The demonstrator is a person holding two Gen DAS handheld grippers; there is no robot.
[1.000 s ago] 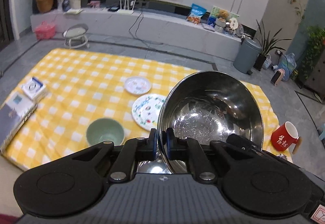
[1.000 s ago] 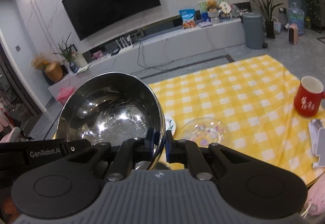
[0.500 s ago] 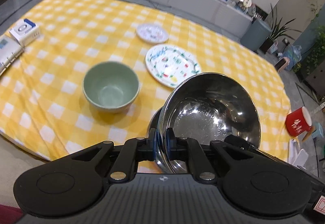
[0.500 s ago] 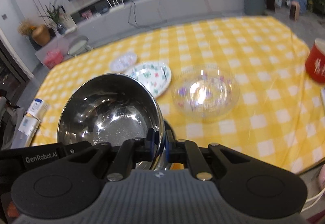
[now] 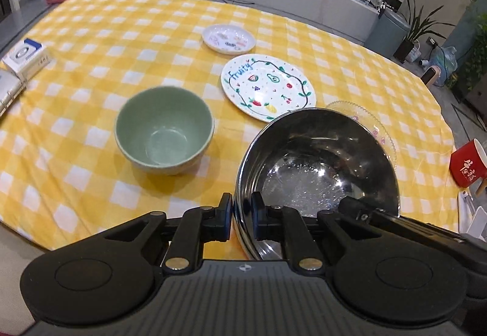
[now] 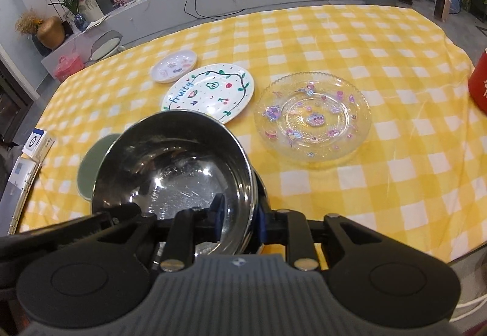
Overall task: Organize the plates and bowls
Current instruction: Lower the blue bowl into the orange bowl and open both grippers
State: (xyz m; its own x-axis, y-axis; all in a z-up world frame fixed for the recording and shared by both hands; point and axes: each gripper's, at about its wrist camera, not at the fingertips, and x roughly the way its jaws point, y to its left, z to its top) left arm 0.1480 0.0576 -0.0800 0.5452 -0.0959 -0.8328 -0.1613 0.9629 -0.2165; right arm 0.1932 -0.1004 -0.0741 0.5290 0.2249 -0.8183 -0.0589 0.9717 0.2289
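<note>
Stainless steel, mirror-bright inside, the steel bowl (image 5: pixel 316 165) sits low at the near edge of the tabletop (image 5: pixel 91 40), which is covered by a yellow-and-white checked cloth. Both grippers have its rim between their fingers, one on each side. The left gripper (image 5: pixel 242 215) straddles the bowl's left rim, and its jaws are opening; a thin gap shows on the outer finger's side, so the pads no longer press on the rim. The right gripper (image 6: pixel 239 218) straddles the opposite rim, one blue-padded finger inside the bowl and one outside, and its jaws are opening too, clear of the metal on both sides. A second dark rim seems to show just under the bowl in the right wrist view (whether that is another bowl beneath it, I cannot tell).

Just to the left stands the green bowl (image 5: pixel 164 130), upright, close beside the steel one but apart from it. Beyond lies the fruit plate (image 5: pixel 268 88), white with painted fruit and a vine border, and farther back the small plate (image 5: pixel 229 38). To the right, partly hidden behind the steel bowl in the left wrist view, rests the glass plate (image 6: pixel 313 115), clear with pastel decals. A red mug (image 5: pixel 467 165) stands at the cloth's far right edge.
</note>
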